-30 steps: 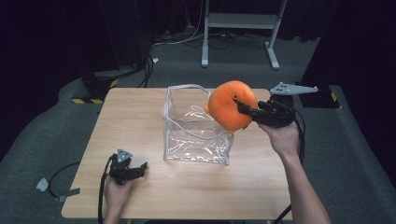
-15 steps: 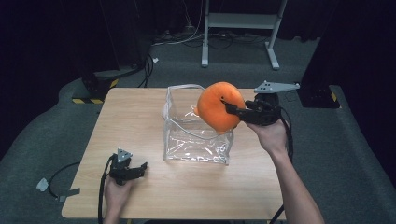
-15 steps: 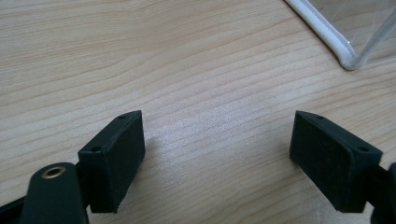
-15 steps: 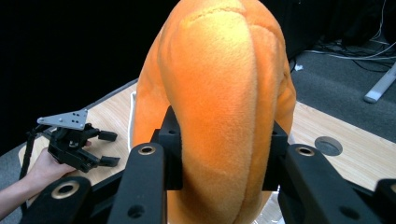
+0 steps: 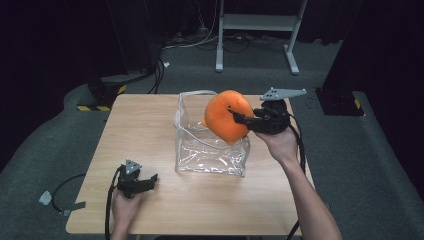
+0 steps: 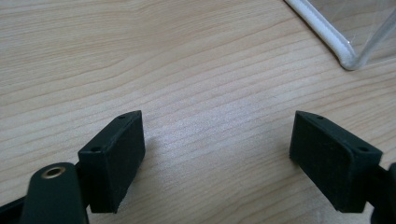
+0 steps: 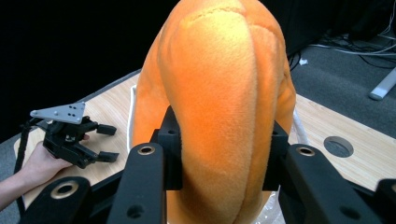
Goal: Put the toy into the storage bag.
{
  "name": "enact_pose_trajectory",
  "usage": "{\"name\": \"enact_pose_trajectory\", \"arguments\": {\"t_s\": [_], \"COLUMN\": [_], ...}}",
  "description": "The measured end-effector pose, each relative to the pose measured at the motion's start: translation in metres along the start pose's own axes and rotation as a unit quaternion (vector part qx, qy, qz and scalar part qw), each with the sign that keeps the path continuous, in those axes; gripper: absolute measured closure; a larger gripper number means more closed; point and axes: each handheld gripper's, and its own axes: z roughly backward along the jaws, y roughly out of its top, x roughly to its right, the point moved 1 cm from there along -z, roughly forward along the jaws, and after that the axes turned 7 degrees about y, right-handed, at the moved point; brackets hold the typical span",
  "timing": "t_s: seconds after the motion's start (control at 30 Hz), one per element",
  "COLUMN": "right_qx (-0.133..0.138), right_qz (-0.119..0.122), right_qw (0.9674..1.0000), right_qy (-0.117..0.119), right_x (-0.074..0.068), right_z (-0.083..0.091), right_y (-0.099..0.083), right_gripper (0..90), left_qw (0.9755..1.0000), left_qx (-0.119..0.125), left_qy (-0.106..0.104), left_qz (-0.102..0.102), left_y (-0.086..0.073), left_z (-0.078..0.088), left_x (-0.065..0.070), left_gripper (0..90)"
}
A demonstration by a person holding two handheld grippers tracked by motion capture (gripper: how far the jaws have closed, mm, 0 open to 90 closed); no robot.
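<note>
Right tool (image 7: pixel 219 154) clamps orange plush (image 7: pixel 219 88); left tool (image 7: pixel 108 142) beyond, apparently open, on table (image 7: pixel 369 158).

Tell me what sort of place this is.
Probably a lab or studio set up for recording: black curtains around a lone wooden table, loose cables across the grey carpet, and a metal stand's feet behind.

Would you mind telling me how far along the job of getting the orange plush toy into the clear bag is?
Done: the right tongs are shut on the orange plush toy, lifted off the table. In hand: the toy hangs over the clear bag, at its open top. Left: lowering it inside and releasing. The left tongs rest open on the table, near the bag's front corner.
</note>
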Motion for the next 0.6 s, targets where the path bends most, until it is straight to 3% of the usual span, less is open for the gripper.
{"name": "enact_pose_trajectory", "arguments": {"t_s": [0.6], "right_qx": [-0.016], "right_qz": [0.023], "right_qw": [0.9996], "right_qy": [-0.008], "right_x": [-0.008], "right_z": [-0.015], "right_y": [0.000], "right_gripper": [62.9], "left_qw": [1.0000], "left_qx": [0.001], "left_qy": [0.000], "left_qz": [0.001], "left_y": [0.000], "left_z": [0.000], "left_x": [0.000], "left_gripper": [18.2]}}
